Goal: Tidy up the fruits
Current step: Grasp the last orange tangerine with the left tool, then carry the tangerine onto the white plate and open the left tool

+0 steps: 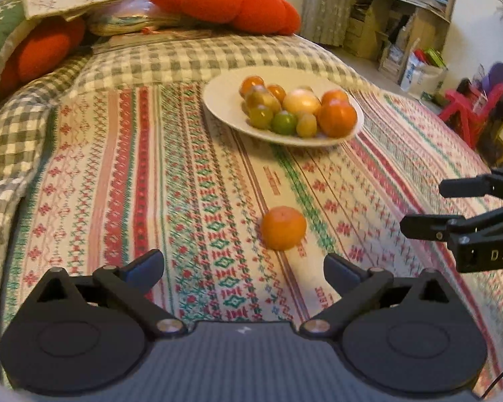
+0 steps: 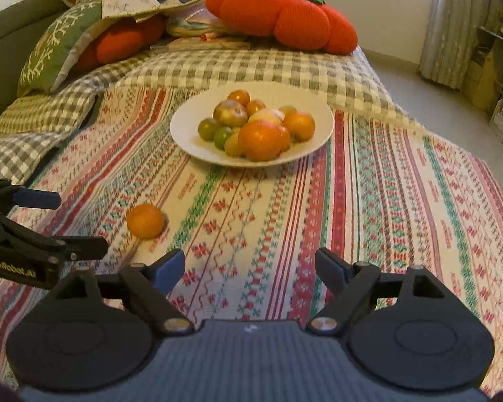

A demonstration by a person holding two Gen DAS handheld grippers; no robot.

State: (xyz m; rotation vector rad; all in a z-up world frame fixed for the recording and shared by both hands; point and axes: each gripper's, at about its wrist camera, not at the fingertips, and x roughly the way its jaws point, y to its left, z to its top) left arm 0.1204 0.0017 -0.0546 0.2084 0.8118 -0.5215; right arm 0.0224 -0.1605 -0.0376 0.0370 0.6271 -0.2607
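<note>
- While both grippers, left gripper and right gripper, gape wide, empty, round dimpled orange lies apart on woven patterned cloth.
- Smooth white plate: glossy mixed fruit.

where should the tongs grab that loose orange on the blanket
Grip the loose orange across its widest middle. It is round and sits alone on the patterned blanket, so come from above and the near side with the open left tongs, which already face it.
</note>
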